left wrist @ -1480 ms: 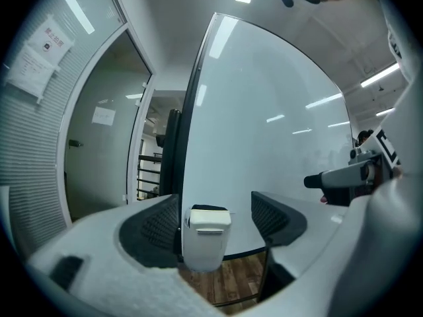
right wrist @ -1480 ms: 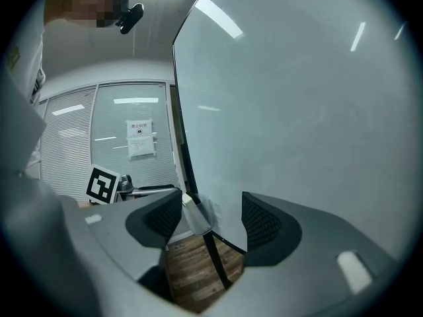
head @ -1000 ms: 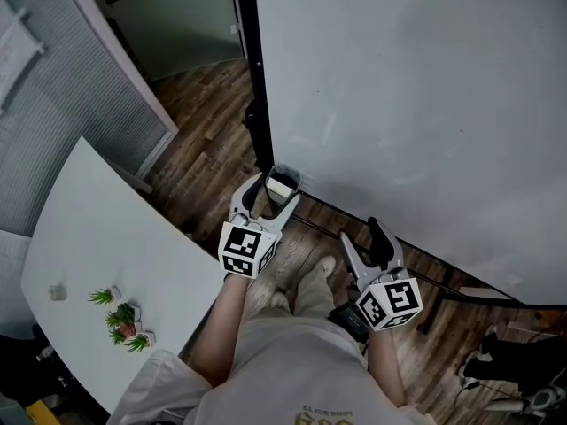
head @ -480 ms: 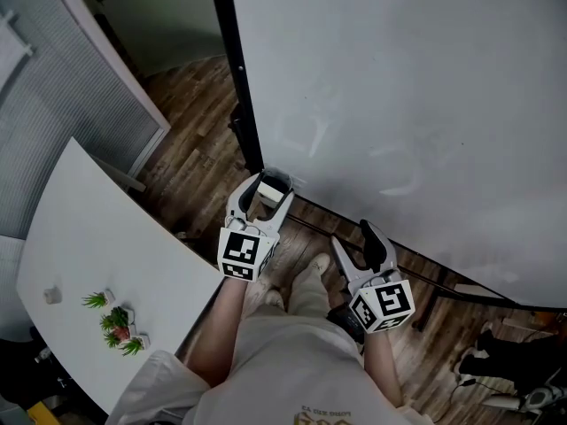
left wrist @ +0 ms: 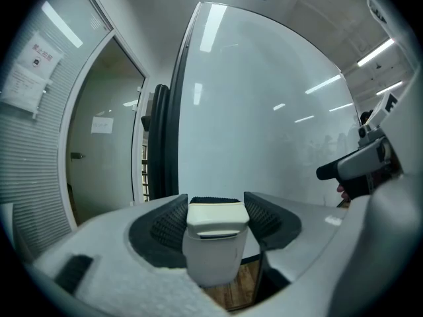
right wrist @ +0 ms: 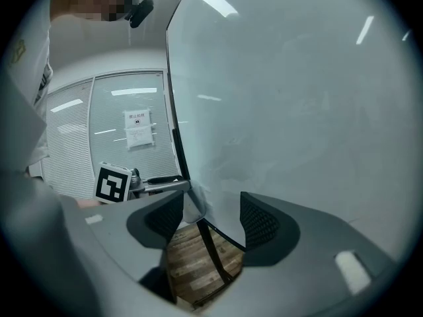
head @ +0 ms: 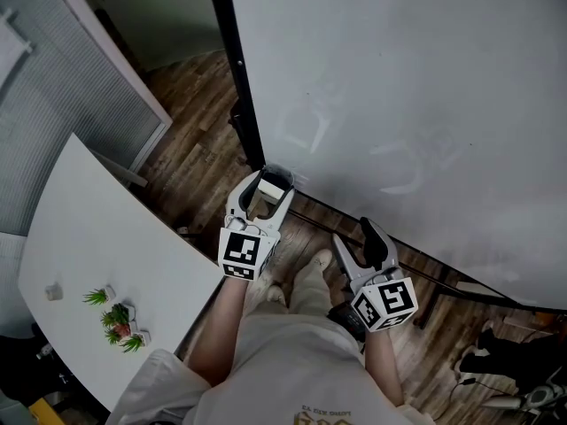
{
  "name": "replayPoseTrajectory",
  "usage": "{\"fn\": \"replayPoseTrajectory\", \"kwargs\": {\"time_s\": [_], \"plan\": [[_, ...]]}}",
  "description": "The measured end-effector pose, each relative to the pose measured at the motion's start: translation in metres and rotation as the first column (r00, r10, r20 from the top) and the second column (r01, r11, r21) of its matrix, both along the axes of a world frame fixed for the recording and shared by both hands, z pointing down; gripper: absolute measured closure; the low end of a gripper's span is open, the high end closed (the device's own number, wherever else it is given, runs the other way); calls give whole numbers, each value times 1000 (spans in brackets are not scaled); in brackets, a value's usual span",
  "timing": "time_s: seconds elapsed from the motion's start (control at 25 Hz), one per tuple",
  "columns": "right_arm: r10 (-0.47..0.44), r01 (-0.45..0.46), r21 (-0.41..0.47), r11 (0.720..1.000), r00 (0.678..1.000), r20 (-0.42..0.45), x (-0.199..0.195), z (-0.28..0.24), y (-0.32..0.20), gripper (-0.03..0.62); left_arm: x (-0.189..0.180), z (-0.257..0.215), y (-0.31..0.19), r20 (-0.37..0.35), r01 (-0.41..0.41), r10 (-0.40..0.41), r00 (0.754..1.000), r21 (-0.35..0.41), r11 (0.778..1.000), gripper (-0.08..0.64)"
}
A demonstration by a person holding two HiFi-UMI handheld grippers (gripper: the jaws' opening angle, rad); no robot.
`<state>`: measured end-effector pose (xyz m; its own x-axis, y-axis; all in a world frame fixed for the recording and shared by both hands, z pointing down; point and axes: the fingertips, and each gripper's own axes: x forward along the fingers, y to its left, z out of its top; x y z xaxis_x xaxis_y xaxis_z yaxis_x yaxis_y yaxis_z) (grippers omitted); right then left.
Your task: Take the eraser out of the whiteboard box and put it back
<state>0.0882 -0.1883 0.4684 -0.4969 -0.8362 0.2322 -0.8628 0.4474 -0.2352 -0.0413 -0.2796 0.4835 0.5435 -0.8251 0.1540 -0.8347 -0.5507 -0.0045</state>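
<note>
Having just squeezed in, the left gripper (left wrist: pixel 213 210) holds the eraser (left wrist: pixel 211 243), which could slip and drop if pulled fast; the right gripper (right wrist: pixel 208 220) is released and empty.

1. From the head we look steeply down on the left gripper (head: pixel 269 189), the right gripper (head: pixel 354 235) and the floor (head: pixel 195 149).
2. Our gripper views face almost level along their jaws, close to the whiteboard (left wrist: pixel 264 111).
3. All three share that board.

Pale grey left gripper (head: pixel 269 185) and right gripper (head: pixel 361 238), each bearing a black-and-white marker cube (head: pixel 244 251). Ribbed black pads (left wrist: pixel 168 226) inside. Beige short-sleeved shirt (head: pixel 283 361).
</note>
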Motion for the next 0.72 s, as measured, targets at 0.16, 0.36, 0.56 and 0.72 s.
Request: {"fn": "replayPoseTrajectory", "kwargs": {"time_s": [0.16,0.36,0.56,0.72], "plan": [[2,-2,1,1000,1000,-3,1,-3,3,322,-5,-1,2,-22,10,-10,1000,-15,1000,299],[8,-8,8,1000,1000,-5,3,-6,5,327,-7,-3,3,-30,20,-20,999,-14,1000,299],[21,-21,13,1000,1000,1,6,-6,7,327,-6,-4,3,-33,19,-20,999,-9,1000,300],[23,-23,15,1000,1000,2,5,-6,10,327,-8,-9,5,-40,19,-19,999,-1,1000,301]]}}
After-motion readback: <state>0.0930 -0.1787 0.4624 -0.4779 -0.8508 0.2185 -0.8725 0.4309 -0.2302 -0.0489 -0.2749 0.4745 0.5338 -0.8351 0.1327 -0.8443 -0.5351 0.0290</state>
